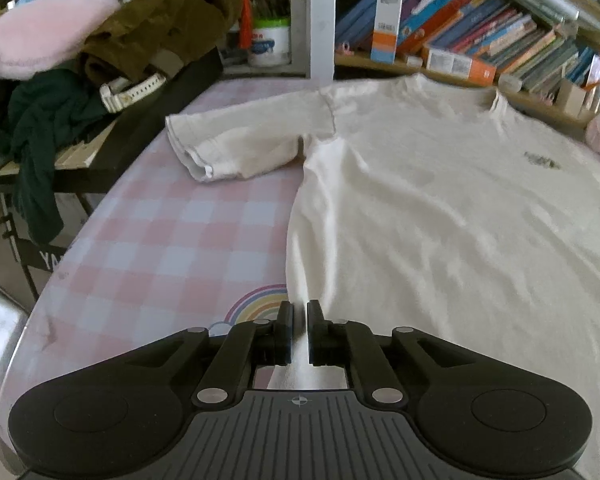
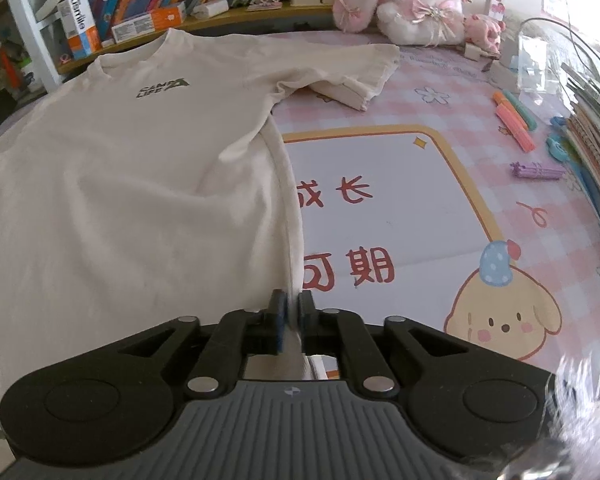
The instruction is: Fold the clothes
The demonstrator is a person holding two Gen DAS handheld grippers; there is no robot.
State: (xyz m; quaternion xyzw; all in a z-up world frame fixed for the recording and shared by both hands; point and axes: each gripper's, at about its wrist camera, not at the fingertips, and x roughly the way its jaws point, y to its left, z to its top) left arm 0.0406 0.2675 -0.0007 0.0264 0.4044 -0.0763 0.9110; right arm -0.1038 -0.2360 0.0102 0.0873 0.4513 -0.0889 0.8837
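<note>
1. Your left gripper [image 1: 299, 310] pinches the T-shirt [image 1: 440, 208] at its side edge near the hem.
2. Your right gripper [image 2: 293, 300] pinches the opposite side edge.
3. The shirt lies spread, front up, on the checked desk mat [image 1: 160, 240].

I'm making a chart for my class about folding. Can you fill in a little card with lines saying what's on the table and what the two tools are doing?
Garment: white T-shirt, spread flat, logo side up
Surface: pink checked table mat
Left tool: closed on the shirt's side edge near the hem
Right tool: closed on the opposite side edge near the hem
Sleeves: both spread outward, not yet folded
Nearby: plush rabbit, row of books, pink markers
Fold progress: none yet
</note>
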